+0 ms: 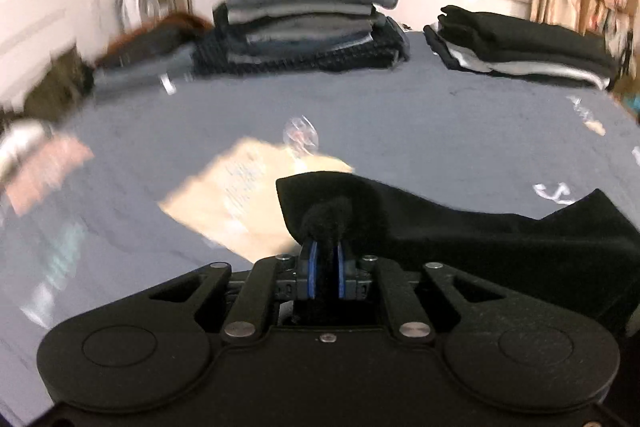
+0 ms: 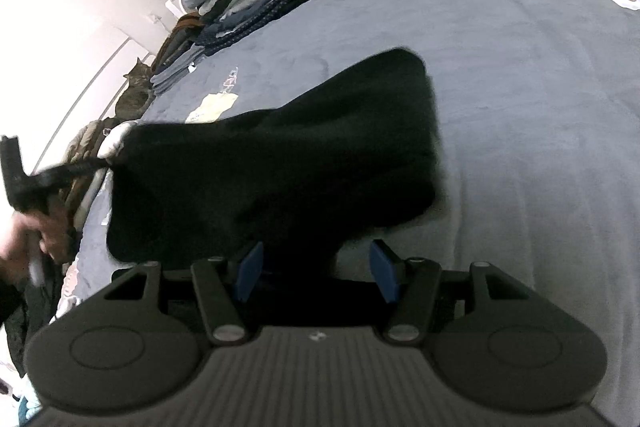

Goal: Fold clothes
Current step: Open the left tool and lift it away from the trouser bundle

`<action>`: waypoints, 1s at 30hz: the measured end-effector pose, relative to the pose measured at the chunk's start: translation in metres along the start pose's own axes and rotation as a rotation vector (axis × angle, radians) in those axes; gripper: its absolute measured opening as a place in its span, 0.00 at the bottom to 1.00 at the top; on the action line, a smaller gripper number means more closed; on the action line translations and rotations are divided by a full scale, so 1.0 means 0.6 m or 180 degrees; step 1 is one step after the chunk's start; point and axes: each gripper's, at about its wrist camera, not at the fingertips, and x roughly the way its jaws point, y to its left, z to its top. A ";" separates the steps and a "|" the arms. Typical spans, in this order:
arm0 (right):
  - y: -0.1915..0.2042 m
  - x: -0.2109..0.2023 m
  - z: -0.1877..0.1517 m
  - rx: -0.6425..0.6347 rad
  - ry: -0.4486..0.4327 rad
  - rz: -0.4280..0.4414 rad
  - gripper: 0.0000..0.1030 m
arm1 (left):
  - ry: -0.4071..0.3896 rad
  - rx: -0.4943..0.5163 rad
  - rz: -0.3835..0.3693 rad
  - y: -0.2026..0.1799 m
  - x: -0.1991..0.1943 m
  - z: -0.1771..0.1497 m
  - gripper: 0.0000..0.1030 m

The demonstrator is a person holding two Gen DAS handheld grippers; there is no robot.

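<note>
The left gripper (image 1: 325,259) has its jaws clamped on a bunched edge of the black garment (image 2: 280,163), lifting it off the grey bed (image 2: 520,87) mid-frame, presumably for folding, while the right gripper's (image 2: 316,269) jaws stand open around a hanging fold.

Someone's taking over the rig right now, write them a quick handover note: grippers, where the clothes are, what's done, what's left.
Left gripper: shut on a corner of the black garment.
Right gripper: jaws apart, garment bunched between them; a pinch is not evident.
Garment: partly lifted over the grey bed cover, not yet folded.
Done: tall stack and low stack at the far edge.
Left: spread it flat, fold, stack.
</note>
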 end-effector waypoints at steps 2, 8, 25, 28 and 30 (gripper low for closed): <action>0.001 0.001 0.000 -0.0013 0.0013 0.0006 0.56 | 0.0230 -0.0068 0.0000 0.010 0.023 -0.002 0.15; -0.001 -0.003 0.000 -0.0100 -0.0007 -0.0076 0.56 | 0.0557 -0.0118 0.0029 -0.045 0.021 -0.054 0.38; -0.040 -0.022 0.012 -0.0704 -0.0517 -0.0217 0.56 | 0.0131 0.0473 -0.1329 -0.397 -0.010 -0.003 0.39; -0.035 -0.008 0.017 -0.0820 -0.0575 -0.0208 0.56 | 0.0227 0.0609 -0.1339 -0.414 0.015 0.036 0.39; -0.043 0.004 0.019 -0.0758 -0.0564 -0.0188 0.56 | 0.0283 0.0716 -0.1341 -0.431 0.027 0.054 0.39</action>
